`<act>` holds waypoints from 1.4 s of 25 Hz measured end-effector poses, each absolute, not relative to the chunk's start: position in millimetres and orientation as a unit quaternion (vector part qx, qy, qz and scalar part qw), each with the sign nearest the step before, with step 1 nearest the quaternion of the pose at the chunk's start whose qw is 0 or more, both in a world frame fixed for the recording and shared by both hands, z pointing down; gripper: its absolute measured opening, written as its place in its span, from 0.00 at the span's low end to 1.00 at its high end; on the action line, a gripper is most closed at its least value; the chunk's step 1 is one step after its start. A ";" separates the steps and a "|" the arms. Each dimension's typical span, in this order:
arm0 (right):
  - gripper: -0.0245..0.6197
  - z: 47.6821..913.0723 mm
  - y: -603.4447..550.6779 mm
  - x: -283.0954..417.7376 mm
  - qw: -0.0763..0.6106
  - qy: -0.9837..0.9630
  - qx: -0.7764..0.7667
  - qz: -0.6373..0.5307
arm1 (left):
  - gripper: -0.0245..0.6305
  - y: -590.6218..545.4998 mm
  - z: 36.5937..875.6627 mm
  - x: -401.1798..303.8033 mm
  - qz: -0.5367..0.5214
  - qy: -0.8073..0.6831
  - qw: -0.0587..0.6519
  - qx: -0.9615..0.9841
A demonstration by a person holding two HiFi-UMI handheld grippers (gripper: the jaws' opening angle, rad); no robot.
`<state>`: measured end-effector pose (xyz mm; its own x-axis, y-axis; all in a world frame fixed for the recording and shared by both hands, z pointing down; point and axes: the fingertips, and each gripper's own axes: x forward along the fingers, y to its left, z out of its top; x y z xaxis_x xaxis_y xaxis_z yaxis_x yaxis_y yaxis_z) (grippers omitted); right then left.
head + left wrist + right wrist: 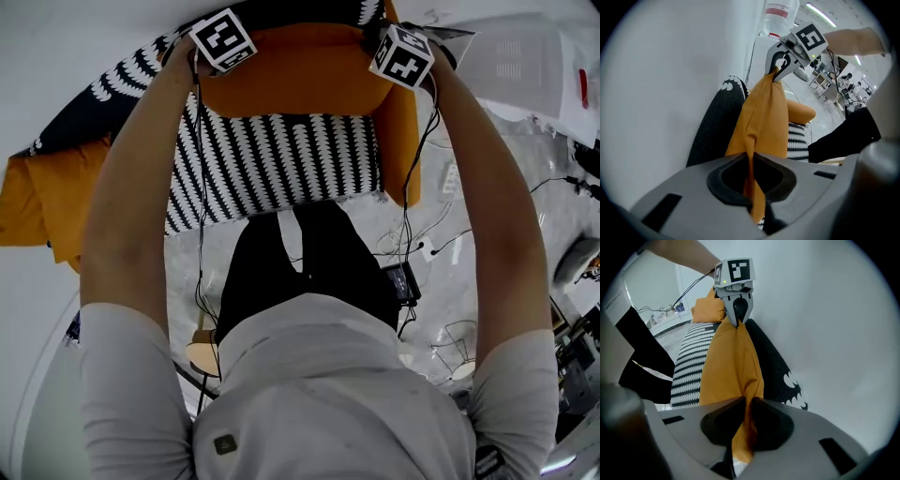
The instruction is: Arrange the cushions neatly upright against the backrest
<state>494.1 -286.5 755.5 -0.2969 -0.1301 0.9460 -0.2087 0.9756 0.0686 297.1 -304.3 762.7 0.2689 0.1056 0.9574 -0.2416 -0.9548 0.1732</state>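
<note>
Head view first: carrying a plump orange fabric cushion (291, 80) by its top edge, above a black-and-white striped seat pad (272, 169) and in front of a black upright cushion with white leaf print (98, 89). Left gripper view: left gripper (753, 190) pinched tight on one orange corner, fabric squeezed between the closed pads. Right gripper view: right gripper (746, 430) likewise clamped on the opposite corner, a fold of orange cloth running through the narrow gap.

Looks like the placing step: lifted and hanging close to the black upright cushion, not yet set down. Next calls for lowering the bottom edge onto the striped pad, leaning the orange bulk back against the black one, keeping both corners level so as to leave it upright, then letting go.

Hard to judge whether the bottom edge already touches the striped pad, hidden behind the orange bulk in all three views. Jaw tips lost under the marker cubes (223, 39) from above. Second orange cushion (37, 202) at the left partly covered by the arm. Orange shape (410, 141) at the right either another cushion or an armrest, cannot tell which
</note>
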 end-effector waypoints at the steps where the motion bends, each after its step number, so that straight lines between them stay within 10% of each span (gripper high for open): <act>1: 0.14 756.6 -290.3 495.7 0.584 -0.804 0.103 0.036 | 0.08 -307.1 763.2 298.6 0.601 -0.045 0.146 0.784; 35: 0.31 666.9 -253.8 435.5 0.504 -0.812 0.290 0.033 | 0.28 -278.8 675.2 265.4 0.485 -0.137 0.073 0.861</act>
